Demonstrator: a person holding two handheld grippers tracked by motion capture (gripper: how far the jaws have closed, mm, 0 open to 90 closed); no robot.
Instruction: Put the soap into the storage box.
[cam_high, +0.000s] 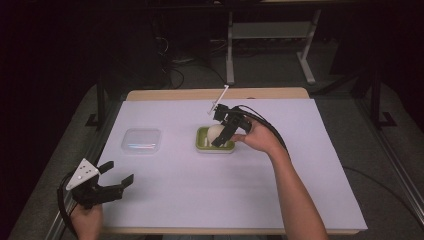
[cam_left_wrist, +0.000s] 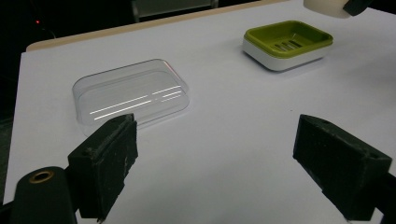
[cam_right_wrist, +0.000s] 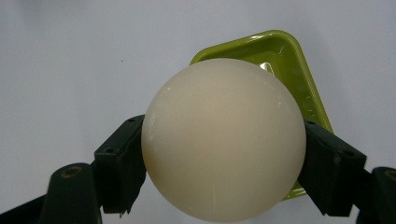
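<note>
The right gripper (cam_high: 223, 134) grips a cream soap (cam_right_wrist: 223, 140) between its 2 jaws, one pad pressed to each side, directly above a green dish (cam_right_wrist: 299, 70) on the white table (cam_high: 200, 190). In the right gripper view the soap hides most of the dish, leaving a rim and 1 corner showing behind it; whether the soap touches the dish floor cannot be told. From the high view the soap (cam_high: 216, 132) is a pale patch half covered by the gripper, at the dish's (cam_high: 202, 142) middle. In the left gripper view the frame's top edge cuts off all but the underside of the soap (cam_left_wrist: 327, 7), which seems to hang clear above the dish (cam_left_wrist: 287, 44), whose slotted floor is bare.

The left gripper (cam_high: 120, 175) hangs over the near left corner of the table, its jaws spread wide with nothing between them, well apart from the dish. A clear lid (cam_high: 141, 140) lies flat on the table left of the dish, between the 2 grippers; in the left gripper view one pad covers the lid's (cam_left_wrist: 130, 95) near edge. The room beyond the table is dark and hard to make out.
</note>
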